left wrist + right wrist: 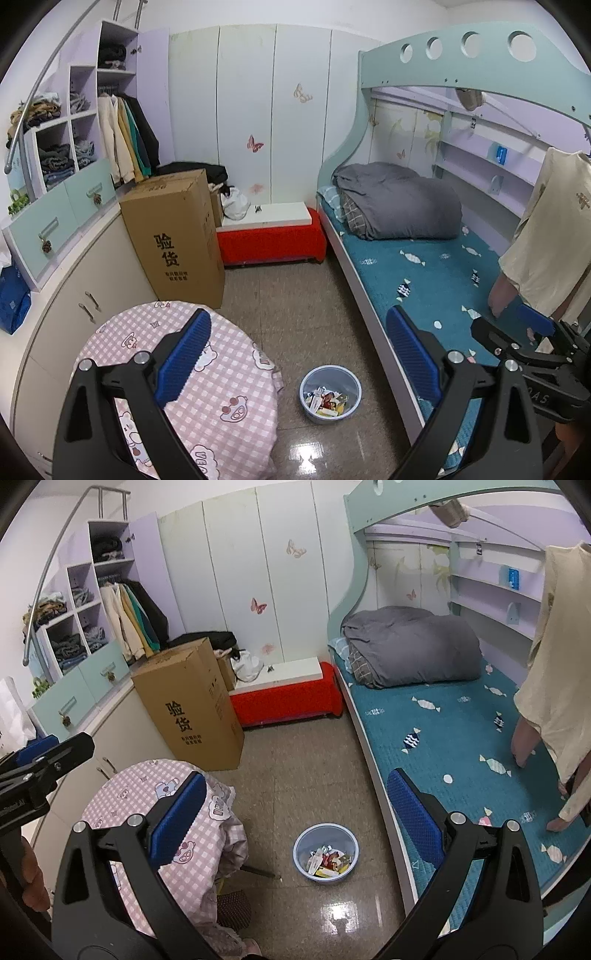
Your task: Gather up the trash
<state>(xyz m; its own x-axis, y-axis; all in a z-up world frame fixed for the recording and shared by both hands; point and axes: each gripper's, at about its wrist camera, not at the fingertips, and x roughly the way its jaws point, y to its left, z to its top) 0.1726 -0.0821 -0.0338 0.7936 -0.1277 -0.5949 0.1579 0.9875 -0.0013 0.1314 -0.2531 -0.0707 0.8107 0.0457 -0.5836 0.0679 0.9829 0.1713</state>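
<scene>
Bunk bed (424, 280) with a teal candy-print mattress runs along the right of both grippers, a folded grey quilt (399, 201) at its far end. Ahead and left stands a tall cardboard box (177, 236), and nearer, under the left fingers, a round surface (207, 373) draped in pink checked cloth. On the floor between the fingers sits a small blue bin (330, 393) holding wrappers and paper trash (325, 400). Left gripper (306, 362) and right gripper (303, 823) both hang with jaws spread wide, holding nothing.
</scene>
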